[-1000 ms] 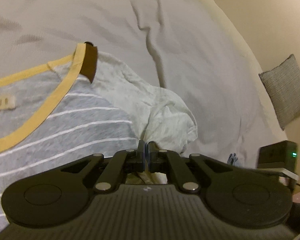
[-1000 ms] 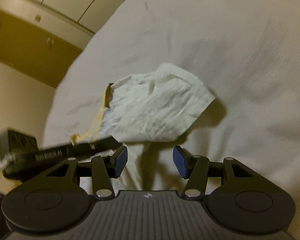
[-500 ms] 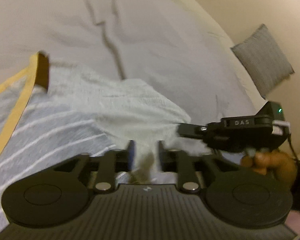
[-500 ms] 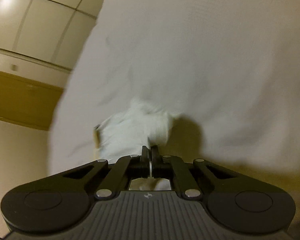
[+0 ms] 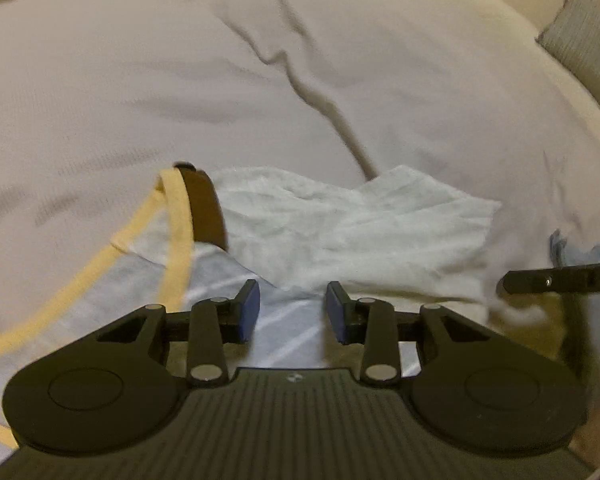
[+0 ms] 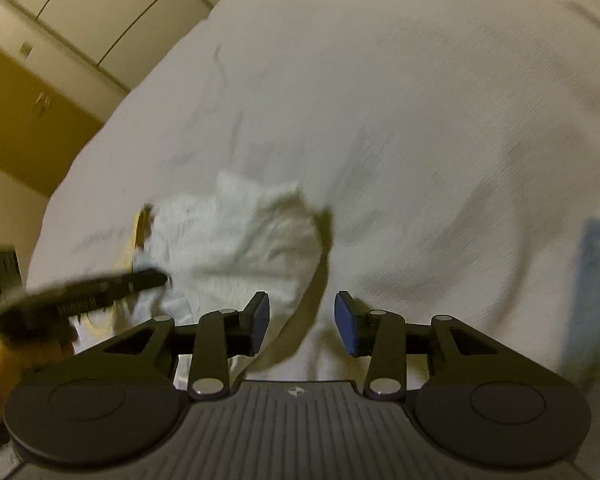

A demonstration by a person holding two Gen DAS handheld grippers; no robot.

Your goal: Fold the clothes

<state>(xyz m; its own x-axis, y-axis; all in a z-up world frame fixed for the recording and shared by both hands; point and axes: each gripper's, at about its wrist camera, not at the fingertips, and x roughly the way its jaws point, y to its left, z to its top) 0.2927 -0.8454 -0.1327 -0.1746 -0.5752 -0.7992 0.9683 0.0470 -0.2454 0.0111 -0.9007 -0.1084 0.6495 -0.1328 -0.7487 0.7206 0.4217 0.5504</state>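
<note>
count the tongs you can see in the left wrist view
2: the left tongs sit open at bottom centre over the striped shirt; the right tongs poke in at the right edge, mostly out of frame.

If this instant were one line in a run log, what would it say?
task: fold clothes | left gripper: open, over shirt | right gripper: open, beside sleeve | shirt: flat on bed, unheld

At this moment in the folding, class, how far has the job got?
Done: the shirt lies on the bed sheet with its pale sleeve spread out. In hand: nothing; the left gripper and right gripper are open and empty. Left: no fold shows, so folding sleeve and body remains.
</note>
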